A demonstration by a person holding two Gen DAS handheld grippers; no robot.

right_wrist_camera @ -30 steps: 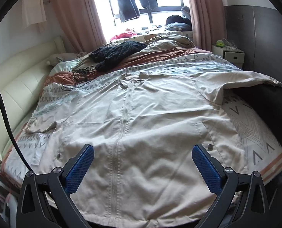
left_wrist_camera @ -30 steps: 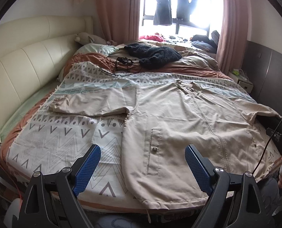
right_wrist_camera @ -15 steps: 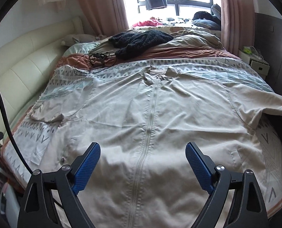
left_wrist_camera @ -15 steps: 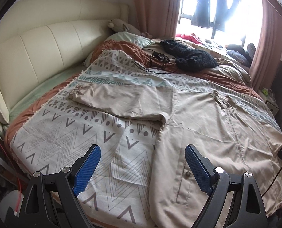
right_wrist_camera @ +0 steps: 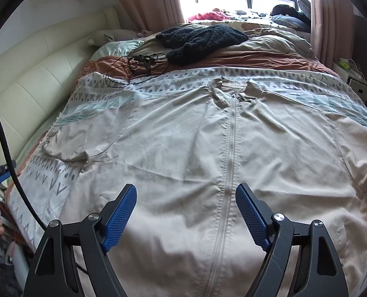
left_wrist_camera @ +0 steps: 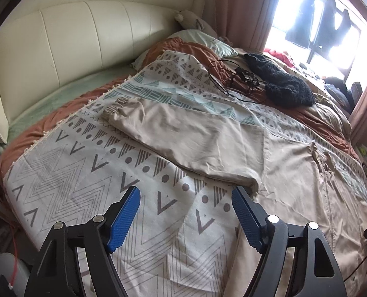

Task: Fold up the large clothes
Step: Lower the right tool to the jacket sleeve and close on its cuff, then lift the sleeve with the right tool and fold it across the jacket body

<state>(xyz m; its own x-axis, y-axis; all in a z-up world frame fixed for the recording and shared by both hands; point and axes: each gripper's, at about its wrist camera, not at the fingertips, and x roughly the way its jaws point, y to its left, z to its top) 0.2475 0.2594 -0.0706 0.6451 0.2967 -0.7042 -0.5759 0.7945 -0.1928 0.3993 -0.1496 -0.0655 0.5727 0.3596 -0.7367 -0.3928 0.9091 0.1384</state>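
jacket (right_wrist_camera: 183, 148) flat on bed; both grippers closing, nothing between

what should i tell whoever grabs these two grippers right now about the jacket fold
Left gripper: jaws closing, nothing between them, above the patterned blanket near the jacket's sleeve.
Right gripper: jaws closing, empty, over the lower front beside the zipper.
Beige jacket: flat, front up, zipped, both sleeves spread outward.
Done: laid out. Left: every fold; probably start with the sleeve.
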